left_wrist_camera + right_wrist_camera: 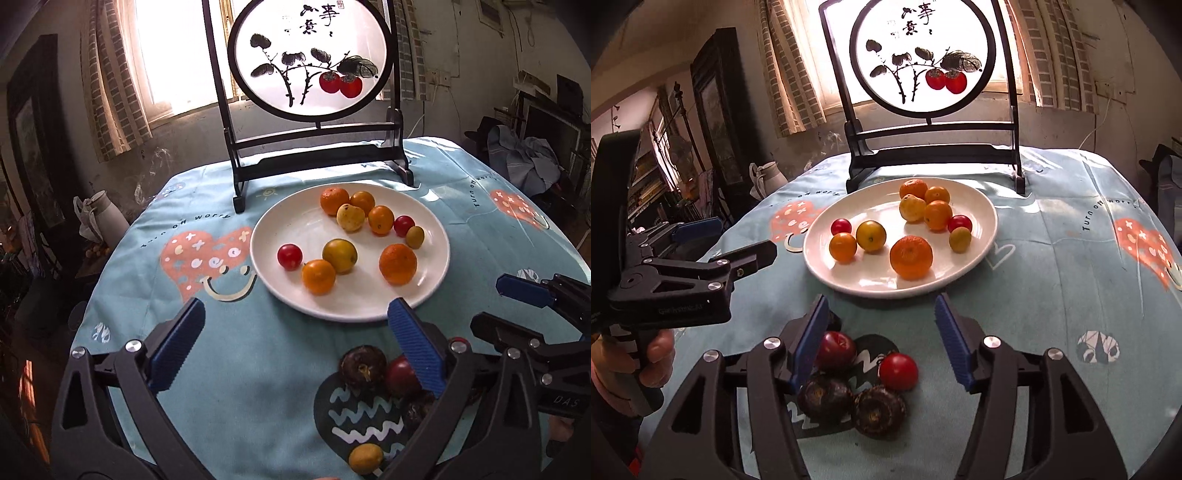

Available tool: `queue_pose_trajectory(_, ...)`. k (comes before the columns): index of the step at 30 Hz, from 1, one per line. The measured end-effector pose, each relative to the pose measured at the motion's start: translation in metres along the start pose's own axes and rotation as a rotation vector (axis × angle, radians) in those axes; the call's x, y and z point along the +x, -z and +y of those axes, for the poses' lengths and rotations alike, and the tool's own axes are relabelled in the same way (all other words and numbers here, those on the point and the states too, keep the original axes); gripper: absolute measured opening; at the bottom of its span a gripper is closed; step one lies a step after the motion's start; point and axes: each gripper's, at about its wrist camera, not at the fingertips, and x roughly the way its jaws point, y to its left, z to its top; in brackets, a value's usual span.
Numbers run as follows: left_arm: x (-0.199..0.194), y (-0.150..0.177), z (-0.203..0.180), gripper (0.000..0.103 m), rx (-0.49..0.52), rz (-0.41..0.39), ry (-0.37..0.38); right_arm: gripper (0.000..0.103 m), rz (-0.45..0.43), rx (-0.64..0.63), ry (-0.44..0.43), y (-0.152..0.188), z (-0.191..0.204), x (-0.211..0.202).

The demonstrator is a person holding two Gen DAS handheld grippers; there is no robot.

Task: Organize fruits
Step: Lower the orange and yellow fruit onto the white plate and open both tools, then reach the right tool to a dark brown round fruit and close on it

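While both claws hang over the near table edge, this is how things lie:

Left claw [295,343]: released, jaws spread wide, nothing between the blue pads.
Right claw [881,341]: released, jaws apart; a red tomato [898,371] sits on the cloth between them, touching neither pad.
Plate [295,236]: white, just ahead of both claws, its near rim close to the fingertips.
On plate: 10 small fruits; a big orange [911,257] nearest the right claw, with 2 cherry tomatoes and yellow and orange ones beyond it.
Loose fruit: a dark red plum [836,349] just inside the right claw's left pad; 2 dark brown fruits [849,404] below it, nearer the claw's base.
Yellow fruit [365,458]: on the cloth low by the left claw's right arm.
Screen [310,59]: painted, upright beyond the plate.
Cloth [258,369]: light blue, patterned.
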Motion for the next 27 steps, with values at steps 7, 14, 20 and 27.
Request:
queue_pose_trajectory(7, 0.01, 0.053, 0.014, 0.101, -0.065, 0.086, -0.061, 0.062, 0.1, -0.035, 0.015, 0.032, 0.009, -0.008)
queue_pose_trajectory(14, 0.002, 0.051, 0.033, 0.101, -0.129, 0.085, -0.061, 0.062, 0.185, -0.171, 0.052, 0.048, 0.027, 0.001)
queue_pose_trajectory(20, -0.001, 0.049, 0.038, 0.101, -0.158, 0.092, -0.054, 0.062, 0.25, -0.221, 0.083, 0.057, 0.025, 0.012)
queue_pose_trajectory(27, -0.002, 0.05, 0.042, 0.101, -0.187, 0.106, -0.025, 0.048, 0.268, -0.266, 0.098, 0.064, 0.026, 0.022)
